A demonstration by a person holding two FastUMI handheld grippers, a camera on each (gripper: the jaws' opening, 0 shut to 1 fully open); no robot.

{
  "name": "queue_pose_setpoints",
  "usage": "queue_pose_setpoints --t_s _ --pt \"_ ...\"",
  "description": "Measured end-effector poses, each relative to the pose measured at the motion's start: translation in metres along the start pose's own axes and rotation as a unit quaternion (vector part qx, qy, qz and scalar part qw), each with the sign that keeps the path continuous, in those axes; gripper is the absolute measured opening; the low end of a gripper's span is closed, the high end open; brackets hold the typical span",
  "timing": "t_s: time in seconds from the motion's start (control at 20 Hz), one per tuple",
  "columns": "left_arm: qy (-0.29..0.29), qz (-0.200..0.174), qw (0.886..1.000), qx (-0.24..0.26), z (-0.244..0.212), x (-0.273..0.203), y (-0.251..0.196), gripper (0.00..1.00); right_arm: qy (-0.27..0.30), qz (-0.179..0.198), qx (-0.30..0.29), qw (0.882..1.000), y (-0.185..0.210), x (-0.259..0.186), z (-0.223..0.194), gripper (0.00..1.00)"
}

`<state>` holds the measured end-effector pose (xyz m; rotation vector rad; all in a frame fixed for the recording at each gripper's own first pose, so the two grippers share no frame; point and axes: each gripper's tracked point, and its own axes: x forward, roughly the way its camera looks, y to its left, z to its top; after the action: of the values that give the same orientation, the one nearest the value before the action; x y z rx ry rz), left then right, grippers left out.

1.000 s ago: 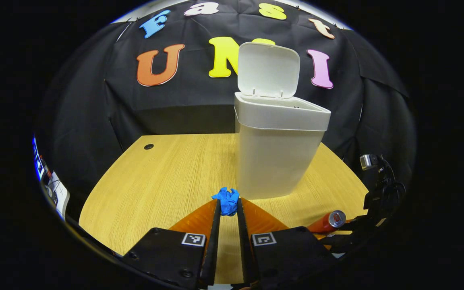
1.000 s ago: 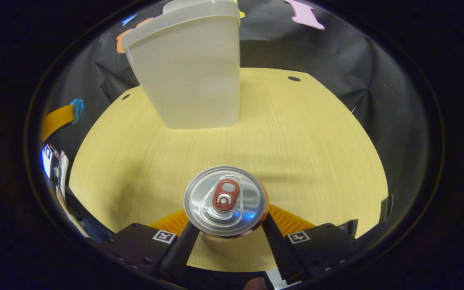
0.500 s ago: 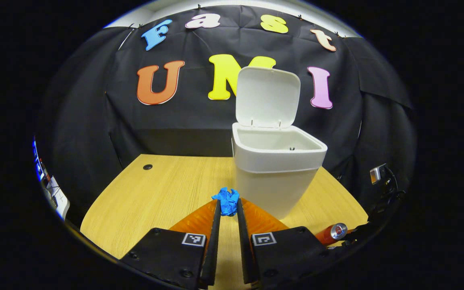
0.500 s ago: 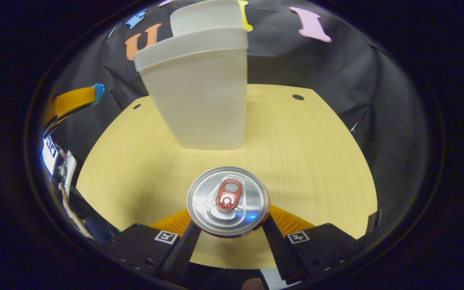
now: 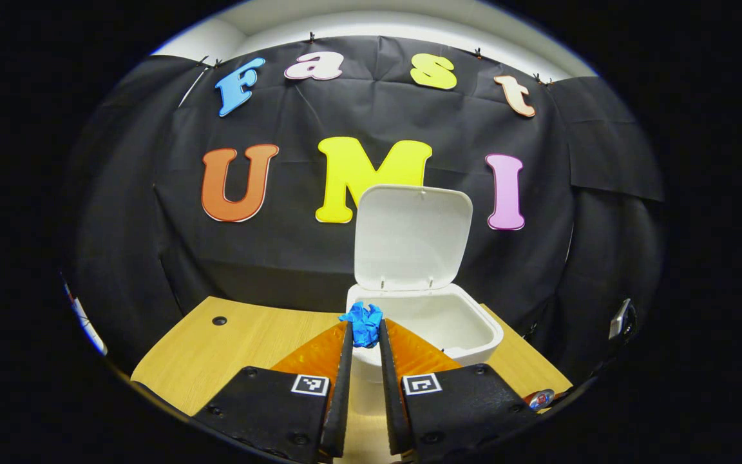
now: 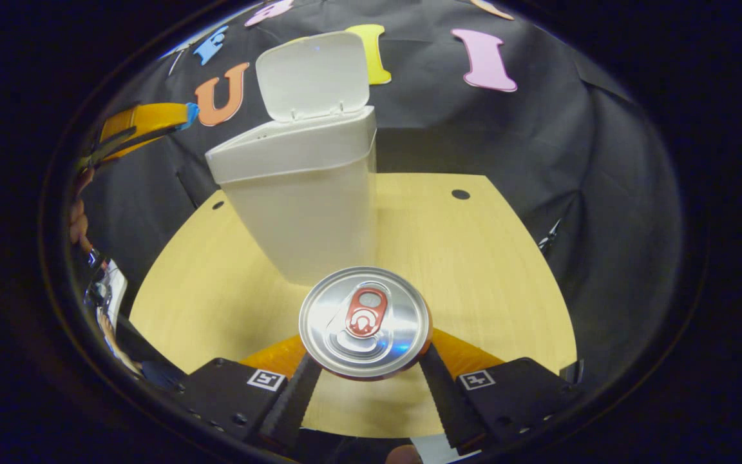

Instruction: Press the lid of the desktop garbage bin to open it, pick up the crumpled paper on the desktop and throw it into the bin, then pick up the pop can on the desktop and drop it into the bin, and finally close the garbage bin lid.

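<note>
At the bottom centre of the left gripper view, your left claw [image 5: 364,335] is clamped on the crumpled paper [image 5: 362,322], a small blue wad pinched between both fingertips. Just behind the wad in that frame sits the garbage bin [image 5: 474,348], white, with its lid [image 5: 411,237] standing upright and open at the back edge, so you look down into the pale hollow of the bin. The paper appears over the near left rim of the bin's mouth. To the left of the bin the wooden desk [image 5: 242,341] runs toward a small dark hole near its far corner.

Low in the right gripper view, your right claw [image 6: 364,367] is closed on the pop can [image 6: 364,321]: both fingers press its sides, and its silver top with the red pull tab faces the camera, off the desk. The bin [image 6: 300,193] stands upper centre in that frame, resting on the desk [image 6: 474,283], with the lid [image 6: 313,74] tipped up behind it. At the upper left of this view your left claw [image 6: 184,116] shows higher than the bin's rim and off to its left, with a speck of blue at its tip, and part of your hand [image 6: 78,222] appears below it at the left edge.

At the lower right edge of the left gripper view, the can's top [image 5: 540,399] peeks out.
</note>
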<state>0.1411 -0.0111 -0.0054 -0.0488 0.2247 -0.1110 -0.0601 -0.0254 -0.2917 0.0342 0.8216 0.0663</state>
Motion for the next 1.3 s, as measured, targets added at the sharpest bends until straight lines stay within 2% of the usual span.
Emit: queue_pose_setpoints --t_s 0.25,0.5,0.55,0.6,0.7,0.8,0.85,1.3 --pt "0.005 -0.019 1.000 0.009 0.012 0.032 -0.019 0.28 -0.022 -0.015 0.017 0.999 -0.021 -0.009 0.018 0.82" --pt "0.010 -0.032 0.999 0.014 0.005 0.058 -0.035 0.31 -0.017 -0.017 0.047 0.999 -0.034 -0.007 0.017 0.82" --pt "0.013 -0.031 0.999 0.017 0.004 0.060 -0.036 0.38 -0.016 -0.020 0.049 0.998 -0.036 -0.008 0.017 0.82" --pt "0.023 -0.034 0.999 0.018 0.000 0.065 -0.038 0.40 -0.015 -0.021 0.049 0.998 -0.037 -0.007 0.018 0.82" --pt "0.033 -0.042 0.998 0.018 -0.007 0.065 -0.040 0.58 -0.015 -0.024 0.049 0.998 -0.039 -0.006 0.020 0.82" --pt "0.026 -0.040 0.999 0.019 -0.002 0.062 -0.039 1.00 -0.013 -0.027 0.047 0.998 -0.040 -0.003 0.021 0.82" --pt "0.021 -0.040 0.999 0.020 0.002 0.062 -0.039 0.97 -0.011 -0.027 0.047 0.998 -0.039 -0.001 0.022 0.82" --pt "0.010 -0.030 0.999 0.023 0.005 0.029 -0.018 0.97 -0.002 -0.025 0.019 0.999 -0.031 0.004 0.038 0.82"
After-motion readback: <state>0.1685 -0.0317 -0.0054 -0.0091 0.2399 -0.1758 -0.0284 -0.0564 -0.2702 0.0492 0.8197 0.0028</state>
